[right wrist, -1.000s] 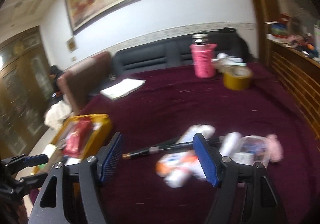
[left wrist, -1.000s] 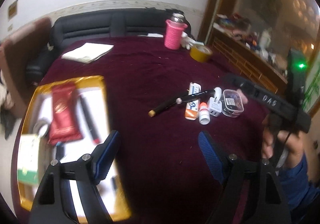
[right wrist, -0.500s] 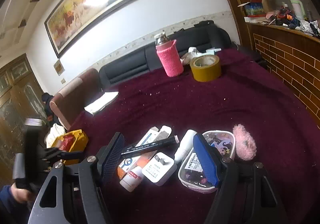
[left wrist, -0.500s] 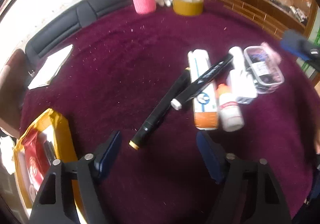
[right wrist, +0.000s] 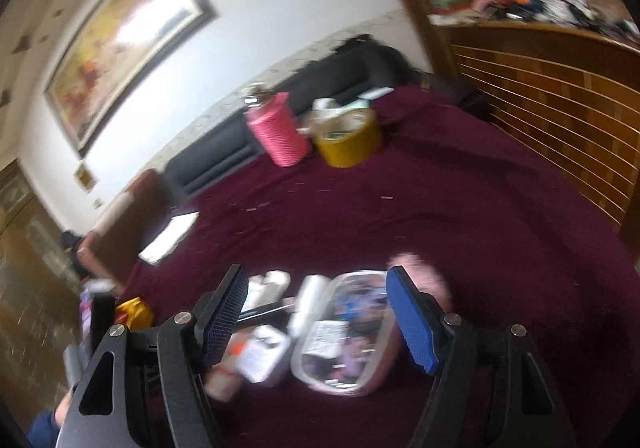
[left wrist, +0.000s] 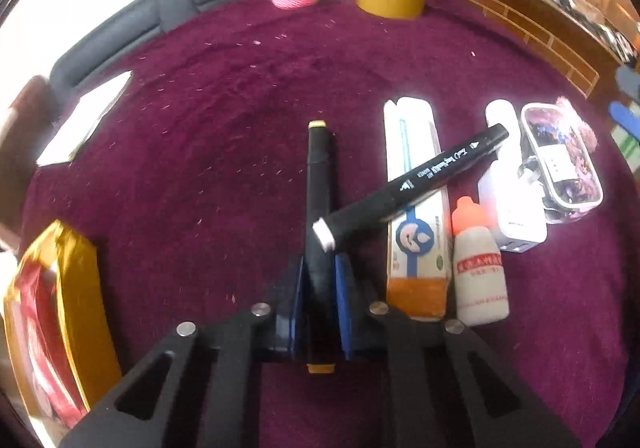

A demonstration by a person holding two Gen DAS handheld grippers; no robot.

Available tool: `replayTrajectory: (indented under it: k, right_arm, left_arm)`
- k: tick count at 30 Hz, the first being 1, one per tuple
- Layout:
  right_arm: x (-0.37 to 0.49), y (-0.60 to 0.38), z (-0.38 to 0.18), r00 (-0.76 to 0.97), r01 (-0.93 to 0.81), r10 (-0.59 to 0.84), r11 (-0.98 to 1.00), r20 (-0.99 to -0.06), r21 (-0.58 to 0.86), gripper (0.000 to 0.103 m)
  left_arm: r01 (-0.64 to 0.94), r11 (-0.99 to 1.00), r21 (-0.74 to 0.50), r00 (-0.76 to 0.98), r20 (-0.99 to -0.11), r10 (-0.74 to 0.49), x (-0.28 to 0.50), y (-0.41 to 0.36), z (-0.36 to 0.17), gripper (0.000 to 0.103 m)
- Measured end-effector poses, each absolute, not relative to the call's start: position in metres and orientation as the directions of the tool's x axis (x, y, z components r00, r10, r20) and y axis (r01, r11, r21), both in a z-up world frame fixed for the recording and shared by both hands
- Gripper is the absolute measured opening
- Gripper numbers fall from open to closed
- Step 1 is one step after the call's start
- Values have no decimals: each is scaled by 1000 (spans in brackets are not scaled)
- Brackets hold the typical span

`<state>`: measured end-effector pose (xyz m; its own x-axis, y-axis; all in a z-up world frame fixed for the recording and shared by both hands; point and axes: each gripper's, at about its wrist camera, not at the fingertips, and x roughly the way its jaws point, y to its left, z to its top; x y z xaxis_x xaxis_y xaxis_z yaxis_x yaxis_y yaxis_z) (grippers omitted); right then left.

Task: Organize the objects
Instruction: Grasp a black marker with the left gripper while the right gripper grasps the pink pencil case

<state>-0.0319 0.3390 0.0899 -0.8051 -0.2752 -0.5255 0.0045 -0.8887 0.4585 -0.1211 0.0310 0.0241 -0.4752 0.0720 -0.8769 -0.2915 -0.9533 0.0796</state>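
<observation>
The black marker with gold ends (left wrist: 319,207) lies on the dark red velvet tabletop (left wrist: 224,119), in the near middle part of it. Its long axis runs straight away from the left gripper (left wrist: 320,284), so one gold end points to the far edge of the table and the other gold end sticks out toward the camera behind the pads. The jaws of the left gripper have just been closing, and the blue pads (left wrist: 343,280) now press the round plastic body of this marker from both sides.

A second black marker (left wrist: 416,183) with white print and a white end lies slanted, its white end resting on the first marker and its other part across a long flat white and orange box (left wrist: 416,248). Just beside the box, on the right, stands out a small white bottle (left wrist: 478,272) with an orange cap, then a white charger (left wrist: 508,215) and a clear oval case (left wrist: 560,167). At the left edge is a shiny gold tray (left wrist: 76,288).

The right gripper (right wrist: 316,320) has its jaws wide apart, with nothing pressed between them; the clear oval case shows blurred between the ribbed blue pads (right wrist: 408,312). Near the far edge stand a pink knitted cup (right wrist: 276,131) and a roll of yellow tape (right wrist: 348,135), just beside each other.
</observation>
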Motion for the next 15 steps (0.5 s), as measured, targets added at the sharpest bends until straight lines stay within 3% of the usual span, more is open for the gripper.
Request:
replayTrajectory:
  k: [2, 8, 15]
  right_arm:
    - [-34, 352, 86, -796, -49, -242, -888, -555, 458, 76]
    - [-43, 363, 74, -741, -109, -192, -911, -643, 398, 78]
    - [-44, 359, 67, -724, -113, -185, -918, -665, 379, 83]
  left_arm:
    - [-247, -969, 9, -458, -882, 108, -110, 21, 25, 14]
    - [-205, -978, -28, -457, -881, 121, -76, 7, 25, 14]
    - [-202, -979, 7, -485, -869, 94, -68, 10, 24, 14]
